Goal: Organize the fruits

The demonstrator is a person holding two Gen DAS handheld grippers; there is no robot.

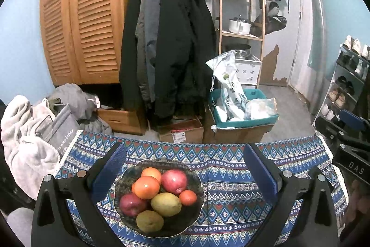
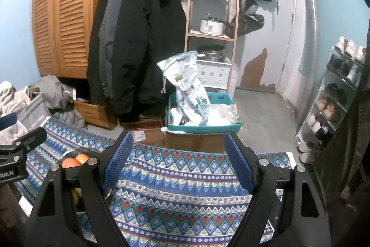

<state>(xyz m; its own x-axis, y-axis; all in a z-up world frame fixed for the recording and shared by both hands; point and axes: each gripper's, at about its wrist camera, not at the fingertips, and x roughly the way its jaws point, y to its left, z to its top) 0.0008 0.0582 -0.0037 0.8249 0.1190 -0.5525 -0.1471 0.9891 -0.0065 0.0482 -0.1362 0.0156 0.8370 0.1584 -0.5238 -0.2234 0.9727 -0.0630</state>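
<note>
Blue ridged pads fill the bottom of both views, set on black finger arms. From where I stand, the left gripper [image 1: 183, 168] hangs spread wide and empty, its jaws standing either side of a dark bowl [image 1: 198, 186] on the patterned tablecloth [image 1: 231, 189]. The right gripper [image 2: 178, 161] is likewise released, holding nothing, with only bare cloth between its pads.

All the fruit I can see sits piled in that bowl: two red apples [image 1: 174, 181], one toward the back and one at the front left; a large orange [image 1: 146, 187] on top of the heap, with another behind it; a small orange-red fruit [image 1: 187, 197] at the right; and two yellow-green fruits [image 1: 165, 204] at the front, perhaps mangoes or pears. In the right wrist view only the orange tops peek out behind the left finger. No loose fruit shows on the cloth, so the fruits lie gathered in one place; whether they were just collected there or wait to be sorted out, I cannot say.

The risks look plain enough. That heap is stacked, so nudging or lifting a lower piece could send the top orange rolling over the shallow rim and off the table's far edge onto the floor. Round, smooth skins may squirt from the pads if pinched off-centre. A finger catching the cloth could drag the bowl along.
</note>
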